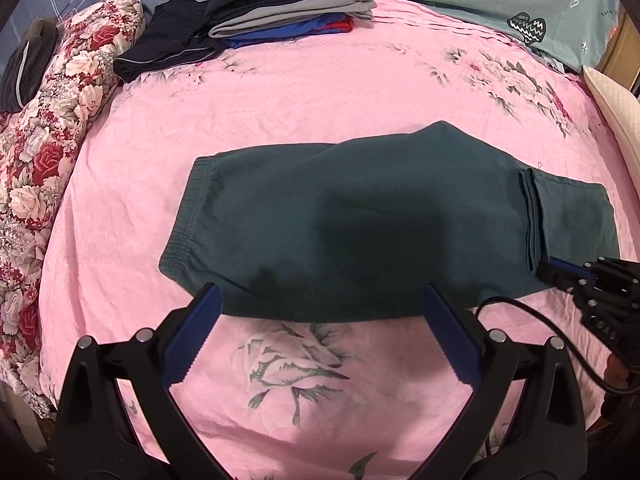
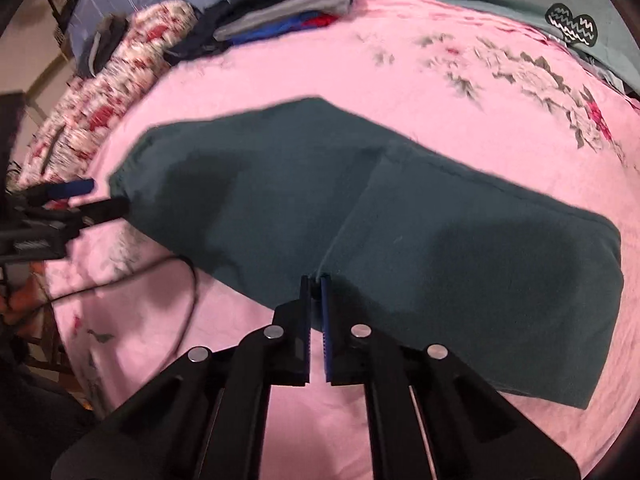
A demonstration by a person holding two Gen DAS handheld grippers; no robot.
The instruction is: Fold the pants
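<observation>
left gripper (image 1: 320, 300) black, blue toothed pads | silver screws | black cable (image 1: 560, 332)

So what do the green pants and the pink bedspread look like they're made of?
The pants look like a thick, matte knit, probably fleece or sweatshirt cotton: soft fuzzy face, no sheen, gathered elastic waistband at one end. The bedspread looks like thin woven cotton or a blend: fine quilt-like texture, small creases, printed flowers. I can't tell the fibres for sure.
</observation>
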